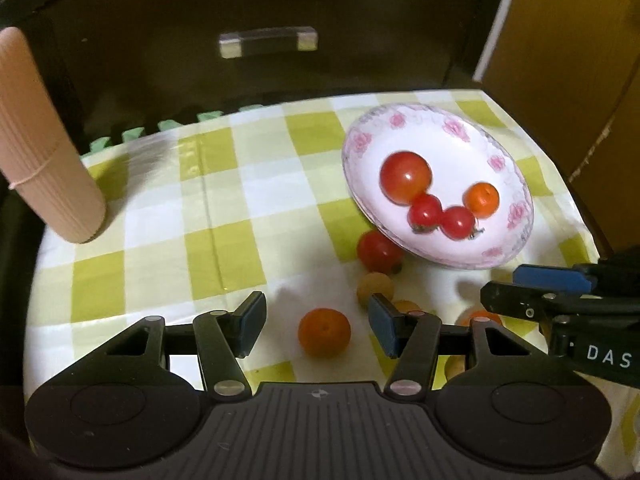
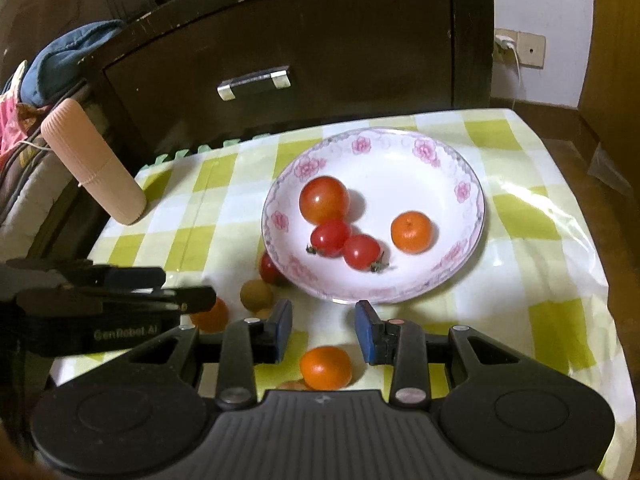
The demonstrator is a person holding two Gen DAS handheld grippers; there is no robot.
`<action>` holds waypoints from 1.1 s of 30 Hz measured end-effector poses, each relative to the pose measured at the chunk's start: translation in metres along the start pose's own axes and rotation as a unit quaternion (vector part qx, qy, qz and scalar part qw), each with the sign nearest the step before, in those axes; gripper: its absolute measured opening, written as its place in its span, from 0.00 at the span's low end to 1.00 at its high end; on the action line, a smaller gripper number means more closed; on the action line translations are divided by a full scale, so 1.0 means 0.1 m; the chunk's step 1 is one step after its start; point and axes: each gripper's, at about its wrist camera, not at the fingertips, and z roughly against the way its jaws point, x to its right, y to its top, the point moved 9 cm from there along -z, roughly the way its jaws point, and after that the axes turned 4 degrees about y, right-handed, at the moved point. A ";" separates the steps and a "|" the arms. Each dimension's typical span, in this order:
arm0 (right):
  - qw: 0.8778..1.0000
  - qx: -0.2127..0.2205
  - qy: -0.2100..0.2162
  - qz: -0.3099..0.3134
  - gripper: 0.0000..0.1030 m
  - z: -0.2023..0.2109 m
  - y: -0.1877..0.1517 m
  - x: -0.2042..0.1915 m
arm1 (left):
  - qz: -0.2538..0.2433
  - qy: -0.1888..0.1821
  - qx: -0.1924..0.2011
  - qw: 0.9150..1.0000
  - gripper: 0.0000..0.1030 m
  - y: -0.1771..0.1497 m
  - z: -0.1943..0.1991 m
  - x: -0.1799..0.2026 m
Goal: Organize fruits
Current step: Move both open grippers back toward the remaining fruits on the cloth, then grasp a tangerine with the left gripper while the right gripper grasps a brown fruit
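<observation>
A floral-rimmed white plate (image 1: 362, 140) (image 2: 464, 192) holds a large tomato (image 1: 405, 176) (image 2: 324, 199), two cherry tomatoes and a small orange (image 1: 482, 199) (image 2: 412, 231). My left gripper (image 1: 318, 326) (image 2: 160, 292) is open, and a loose small orange (image 1: 324, 332) (image 2: 212, 314) lies on the cloth between its fingers, untouched by either pad. My right gripper (image 2: 324, 330) (image 1: 520, 292) stands with a narrow gap between its pads and nothing in it. Another orange (image 2: 326, 368) (image 1: 480, 316) lies under it, nearer the camera than the fingertips. A red tomato (image 1: 378, 250) (image 2: 269, 268) and a tan round fruit (image 1: 374, 286) (image 2: 256, 294) rest by the plate's near rim.
A green-checked cloth (image 1: 224, 208) (image 2: 520, 240) covers the table. A beige ribbed roll (image 1: 48, 152) (image 2: 96, 168) leans at the left. Behind the table stands a dark cabinet with a drawer handle (image 1: 268, 42) (image 2: 254, 82). Brown board (image 1: 568, 40) lines the right side.
</observation>
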 end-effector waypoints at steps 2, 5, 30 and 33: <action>1.000 -0.007 -0.002 -0.001 0.32 -0.03 -0.03 0.02 | -0.015 0.000 -0.005 1.000 0.63 -0.04 -0.03 0.02; 1.000 -0.015 0.000 -0.004 0.32 -0.04 -0.08 0.04 | -0.032 0.004 -0.015 0.999 0.63 -0.12 -0.08 0.02; 0.998 -0.065 0.021 0.004 0.36 -0.11 -0.53 -0.07 | -0.056 0.024 -0.019 0.998 0.39 -0.15 -0.19 0.10; 0.997 -0.070 0.024 0.007 0.37 -0.14 -0.58 -0.10 | -0.053 0.024 -0.022 0.998 0.39 -0.16 -0.18 0.09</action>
